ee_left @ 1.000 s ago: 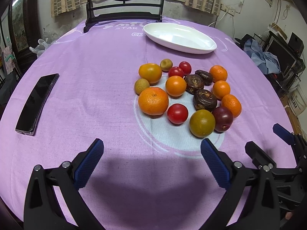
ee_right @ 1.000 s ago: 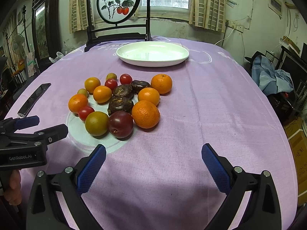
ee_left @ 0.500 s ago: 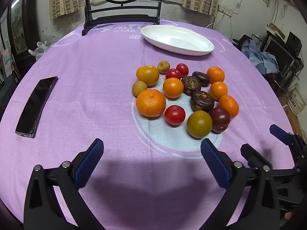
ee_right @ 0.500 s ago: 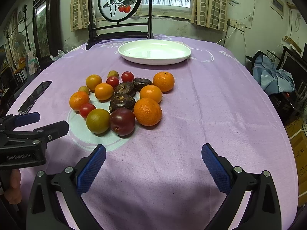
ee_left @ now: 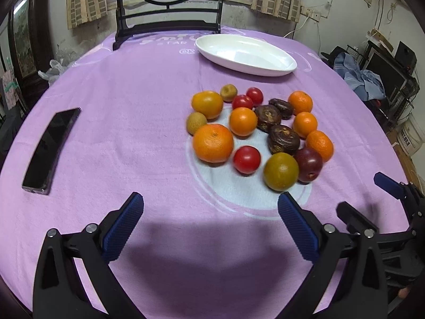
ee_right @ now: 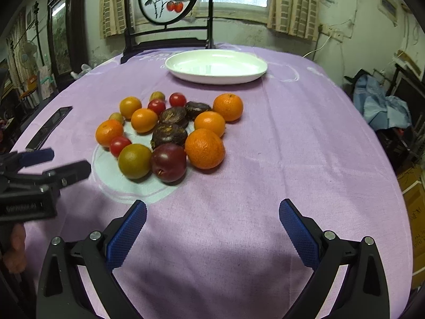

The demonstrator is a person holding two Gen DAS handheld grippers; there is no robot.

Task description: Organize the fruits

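A cluster of fruit lies on the purple tablecloth: several oranges such as the big one [ee_left: 213, 143], red tomatoes [ee_left: 246, 159], a green-brown plum [ee_left: 281, 171], a dark red plum [ee_right: 169, 162], dark wrinkled fruits [ee_left: 283, 139] and small tan ones [ee_left: 196, 122]. A white oval plate [ee_left: 245, 54] stands empty behind them, also in the right wrist view [ee_right: 215, 65]. My left gripper [ee_left: 209, 222] is open and empty in front of the fruit. My right gripper [ee_right: 212, 226] is open and empty, to the right of the cluster.
A black phone [ee_left: 51, 147] lies at the left of the table. A dark wooden chair [ee_left: 170, 24] stands behind the table. The table edge [ee_right: 398, 186] drops off at the right, with clutter and blue cloth [ee_right: 382, 106] beyond.
Both grippers have moved a little forward toward the fruit and tilted up, so the fruit and plate sit lower in view. Both stay open.
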